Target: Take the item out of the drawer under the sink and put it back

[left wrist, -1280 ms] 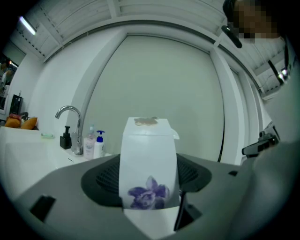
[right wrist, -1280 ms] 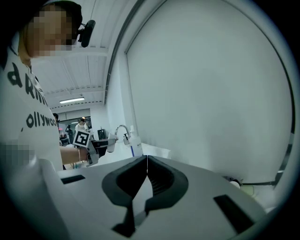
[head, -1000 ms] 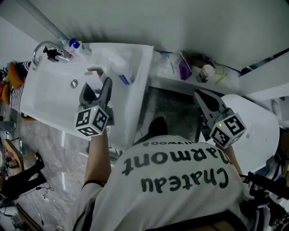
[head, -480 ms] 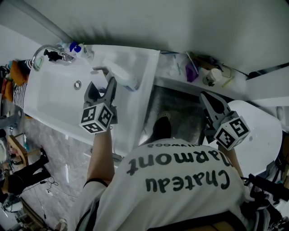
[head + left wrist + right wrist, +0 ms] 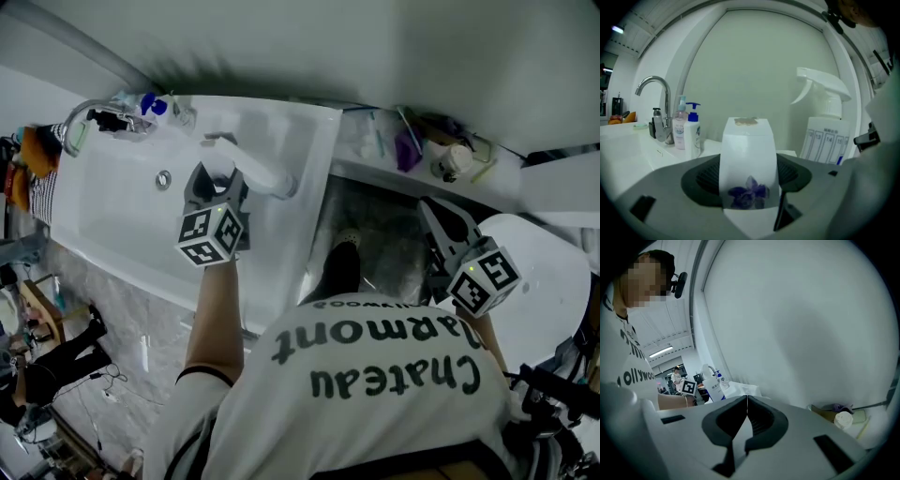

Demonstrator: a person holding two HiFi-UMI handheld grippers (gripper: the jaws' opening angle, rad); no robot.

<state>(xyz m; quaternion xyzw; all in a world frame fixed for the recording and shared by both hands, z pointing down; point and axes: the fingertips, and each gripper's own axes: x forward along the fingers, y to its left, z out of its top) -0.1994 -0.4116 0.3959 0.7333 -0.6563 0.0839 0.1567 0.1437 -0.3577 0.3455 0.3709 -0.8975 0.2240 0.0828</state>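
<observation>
Your left gripper (image 5: 218,176) has its fingers pinching the white box with a purple flower (image 5: 747,159). The box stands upright between them, long axis vertical, above the sink (image 5: 112,225) and near the spray bottle (image 5: 825,131). Your right gripper (image 5: 434,212) is well apart, on the other side of the sink edge, its fingers pressed together on nothing. No view shows the drawer. I judge it is below the sink on your side, so the box must travel down and toward you in the left gripper.
</observation>
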